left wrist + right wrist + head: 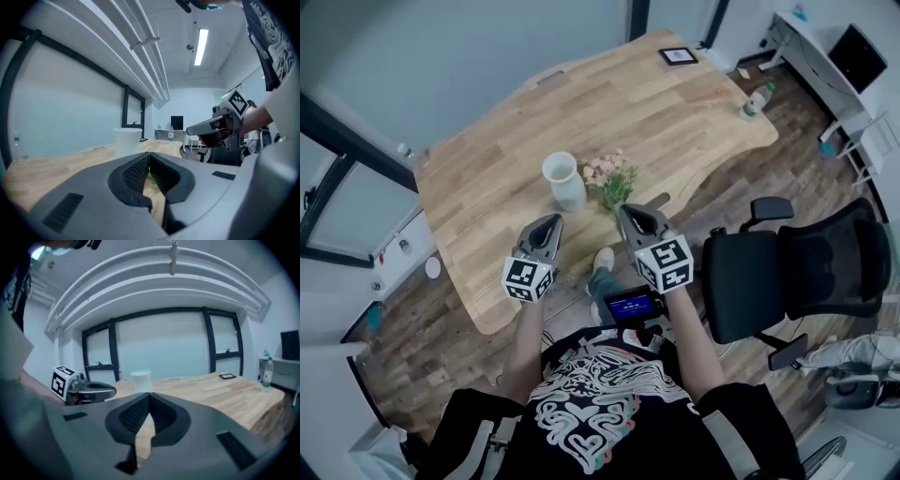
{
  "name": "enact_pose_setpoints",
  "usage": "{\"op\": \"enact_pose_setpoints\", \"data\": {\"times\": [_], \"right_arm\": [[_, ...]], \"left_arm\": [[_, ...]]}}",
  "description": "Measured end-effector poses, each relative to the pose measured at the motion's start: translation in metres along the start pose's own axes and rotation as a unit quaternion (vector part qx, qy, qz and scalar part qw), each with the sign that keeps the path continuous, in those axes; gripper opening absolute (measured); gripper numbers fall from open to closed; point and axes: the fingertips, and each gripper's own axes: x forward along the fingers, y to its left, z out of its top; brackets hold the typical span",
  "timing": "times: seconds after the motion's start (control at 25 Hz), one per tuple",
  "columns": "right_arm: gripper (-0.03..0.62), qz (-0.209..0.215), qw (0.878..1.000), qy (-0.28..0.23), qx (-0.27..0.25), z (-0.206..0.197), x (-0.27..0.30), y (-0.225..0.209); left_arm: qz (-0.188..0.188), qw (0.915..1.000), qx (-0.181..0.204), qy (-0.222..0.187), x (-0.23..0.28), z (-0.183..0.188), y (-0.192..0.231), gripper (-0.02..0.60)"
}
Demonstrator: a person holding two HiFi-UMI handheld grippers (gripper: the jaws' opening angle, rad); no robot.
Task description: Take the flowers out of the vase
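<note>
A white vase (565,180) stands upright on the wooden table (506,141), seen again as the white vase (127,141) and the white vase (141,380). A bunch of pale pink flowers with green leaves (610,179) lies on the table just right of it. My left gripper (548,221) is shut with nothing in it, held near the front edge, short of the vase. My right gripper (627,212) is shut and empty too, close to the leaves' near end. Both sets of jaws meet tip to tip in the gripper views (149,153) (150,394).
A black picture frame (678,56) lies at the table's far end and a plastic bottle (756,101) stands near its right edge. A black office chair (797,272) is at the right, by the table's front. A white desk with a monitor (857,56) stands at far right.
</note>
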Motion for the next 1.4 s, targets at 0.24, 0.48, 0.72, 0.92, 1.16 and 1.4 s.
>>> {"op": "enact_pose_setpoints", "data": {"times": [0.24,0.48,0.72,0.92,1.16,1.4], "right_arm": [[0.005,-0.011,1.0,-0.016,0.011,0.006,-0.06,0.016],[0.003,-0.046,0.997,-0.054,-0.031,0.025,-0.089,0.034],[0.003,-0.015,0.995,-0.084,-0.05,0.055,-0.107,0.046],[0.003,-0.012,0.991,-0.113,-0.067,0.071,-0.123,0.046],[0.003,-0.016,0.989,-0.131,-0.072,0.074,-0.136,0.041],[0.003,-0.018,0.988,-0.133,-0.073,0.076,-0.136,0.037]], "left_arm": [[0.027,0.9989,-0.036,-0.012,-0.052,0.023,-0.022,0.003],[0.032,0.9987,0.013,-0.038,-0.068,0.058,-0.061,0.003],[0.051,0.9966,0.041,-0.05,-0.07,0.088,-0.09,0.003],[0.063,0.9949,0.038,-0.068,-0.077,0.102,-0.103,0.003],[0.087,0.9927,0.017,-0.082,-0.087,0.104,-0.107,0.003],[0.087,0.992,0.024,-0.088,-0.088,0.108,-0.108,0.003]]}}
